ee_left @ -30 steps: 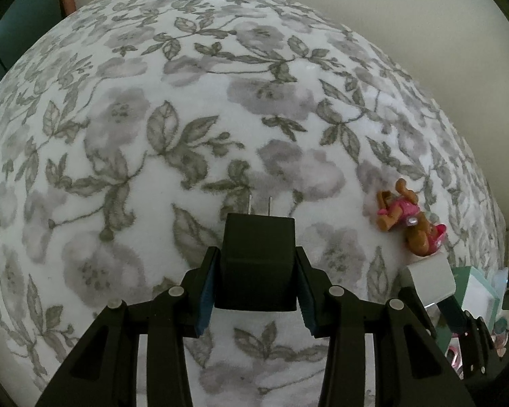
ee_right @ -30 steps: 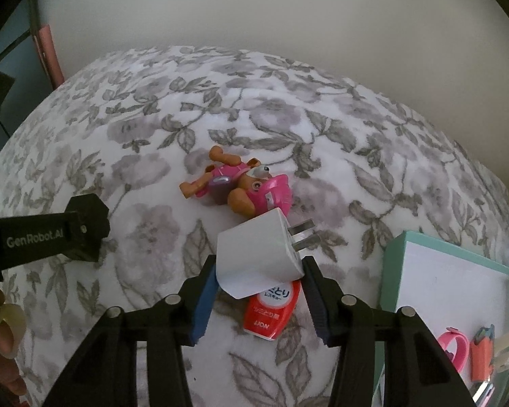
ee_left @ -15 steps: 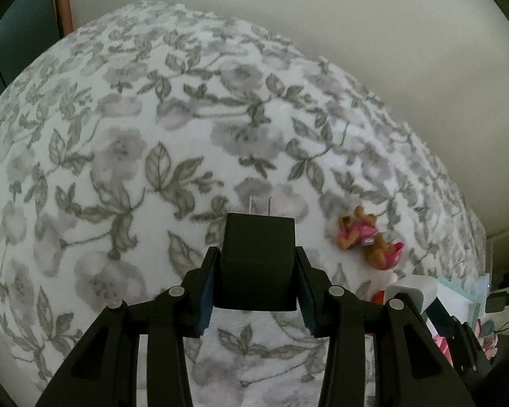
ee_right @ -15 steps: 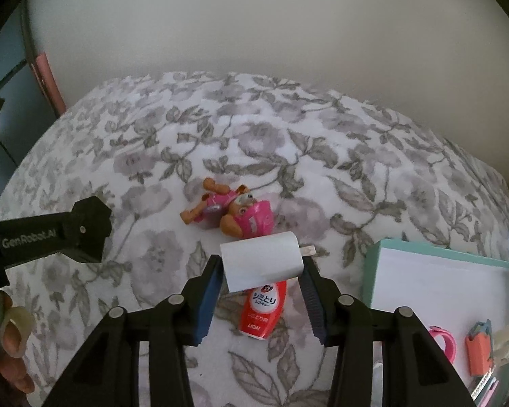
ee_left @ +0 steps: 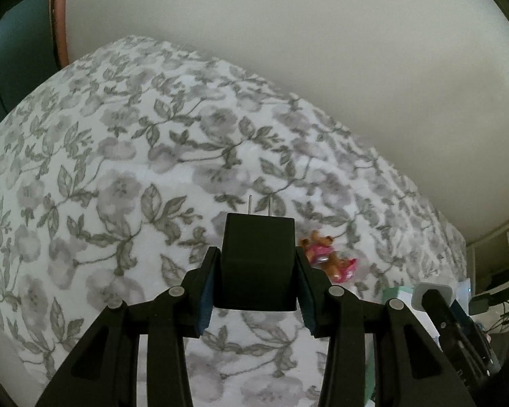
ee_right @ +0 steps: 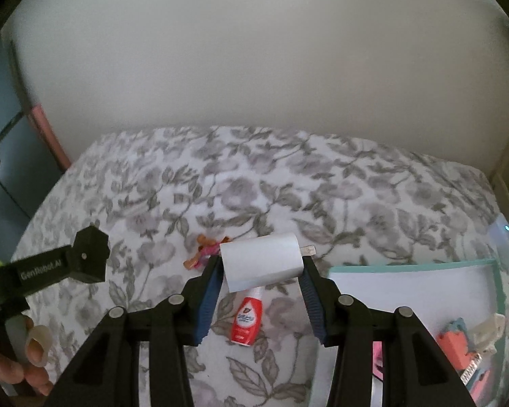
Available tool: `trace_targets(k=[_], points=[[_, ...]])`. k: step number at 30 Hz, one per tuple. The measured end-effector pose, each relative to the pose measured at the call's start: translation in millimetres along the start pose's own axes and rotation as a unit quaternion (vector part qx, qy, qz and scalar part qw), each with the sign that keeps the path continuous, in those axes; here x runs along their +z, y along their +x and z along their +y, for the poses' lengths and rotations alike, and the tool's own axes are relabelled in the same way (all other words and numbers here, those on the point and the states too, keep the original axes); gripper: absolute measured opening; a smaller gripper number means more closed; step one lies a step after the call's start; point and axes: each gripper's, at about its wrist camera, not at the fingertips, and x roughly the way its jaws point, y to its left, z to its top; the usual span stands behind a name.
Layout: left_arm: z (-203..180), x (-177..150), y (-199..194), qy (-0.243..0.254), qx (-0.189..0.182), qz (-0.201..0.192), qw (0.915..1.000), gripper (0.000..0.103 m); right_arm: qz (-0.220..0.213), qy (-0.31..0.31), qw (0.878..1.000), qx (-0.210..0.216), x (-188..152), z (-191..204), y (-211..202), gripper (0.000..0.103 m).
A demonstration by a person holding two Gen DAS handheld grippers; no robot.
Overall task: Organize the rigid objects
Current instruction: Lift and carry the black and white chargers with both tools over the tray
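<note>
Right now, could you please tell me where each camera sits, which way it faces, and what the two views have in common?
Left wrist: rides the left gripper, looking down along it over the floral cover toward the wall; it holds a black charger; the right gripper shows at lower right.
Right wrist: rides the right gripper, facing the same cover and a teal box; it holds a white charger; a hand shows at lower left.
Shared: the cover, the wall, the toy figure.

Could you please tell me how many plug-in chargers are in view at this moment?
2: a black charger clamped in the left tongs, and a white charger clamped in the right tongs. Others may be hidden in the tray.
</note>
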Motion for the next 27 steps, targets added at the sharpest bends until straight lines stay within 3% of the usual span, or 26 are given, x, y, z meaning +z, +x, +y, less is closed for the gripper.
trace_targets(k=[13, 20, 27], points=[[-79, -24, -38, 0.082, -0.048, -0.028, 0.9951, 0.044, -0.027, 0.080, 0.995, -0.052, 0, -73, -78, 0.049], [-134, -52, -52, 0.151, -0.080, -0.026, 0.9850, 0.044, -0.042, 0.123, 0.989, -0.077, -22, -111, -116, 0.049], [-182, -84, -55, 0.211, -0.101, -0.009, 0.9721, 0.044, -0.030, 0.162, 0.981, -0.102, -45, -141, -129, 0.049]])
